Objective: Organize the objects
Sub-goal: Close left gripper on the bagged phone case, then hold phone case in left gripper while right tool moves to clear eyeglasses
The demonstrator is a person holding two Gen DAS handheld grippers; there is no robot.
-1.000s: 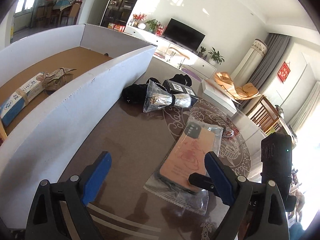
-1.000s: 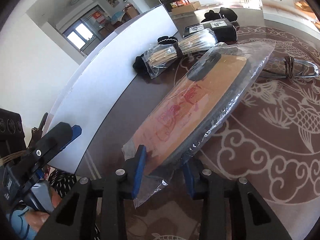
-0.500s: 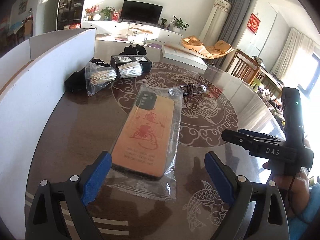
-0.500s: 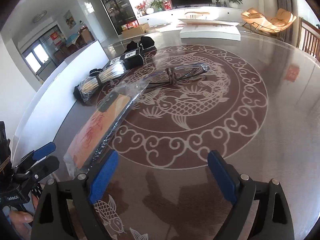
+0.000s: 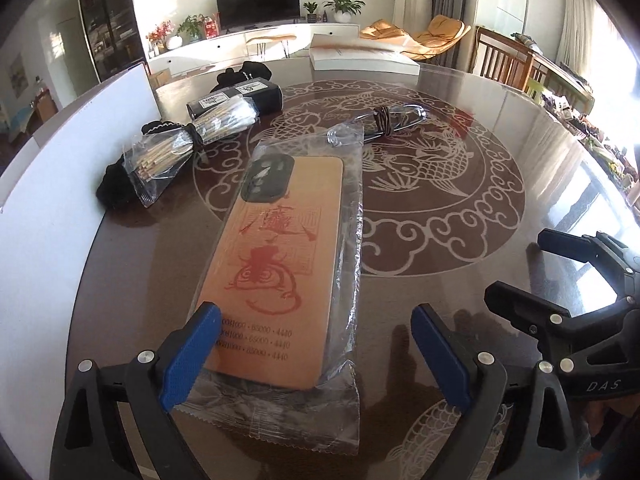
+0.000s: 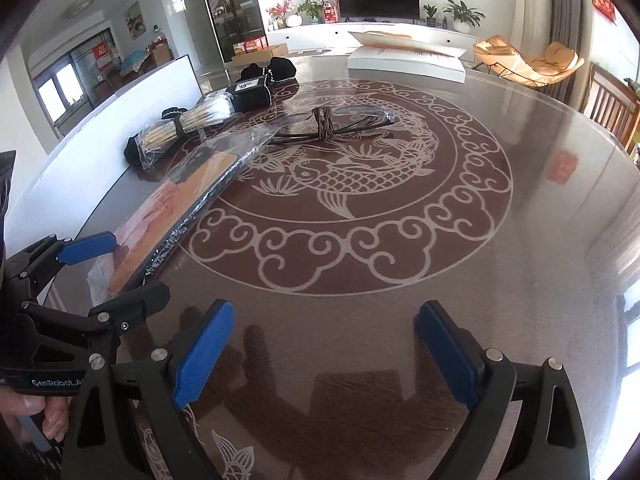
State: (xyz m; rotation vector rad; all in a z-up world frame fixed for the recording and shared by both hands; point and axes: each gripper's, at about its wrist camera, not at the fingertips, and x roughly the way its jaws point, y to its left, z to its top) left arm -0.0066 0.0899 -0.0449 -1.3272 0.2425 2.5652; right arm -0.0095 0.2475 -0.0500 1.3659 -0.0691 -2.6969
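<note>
A tan phone case in a clear bag point(image 5: 280, 264) lies flat on the patterned table, also seen edge-on in the right wrist view point(image 6: 176, 208). My left gripper point(image 5: 316, 356) hangs over its near end with jaws opening; the case sits between them, the left pad at its edge and the right pad well clear. My right gripper point(image 6: 324, 356) is to the right of the case, jaws opening over bare table with nothing between them. Each gripper shows in the other's view: the right one point(image 5: 516, 266), the left one point(image 6: 136, 268).
A bagged bundle of sticks point(image 5: 188, 144), a black box point(image 5: 240, 96), black fabric pieces point(image 5: 116, 188) and a bagged coiled cord point(image 5: 380, 120) lie farther back. A white box wall point(image 5: 60, 200) runs along the left. A flat white box point(image 5: 360, 62) sits at the far edge.
The right gripper let go of the bagged phone case, opened wide and moved off to its right. The left gripper swung from the white box over the case's near end.
</note>
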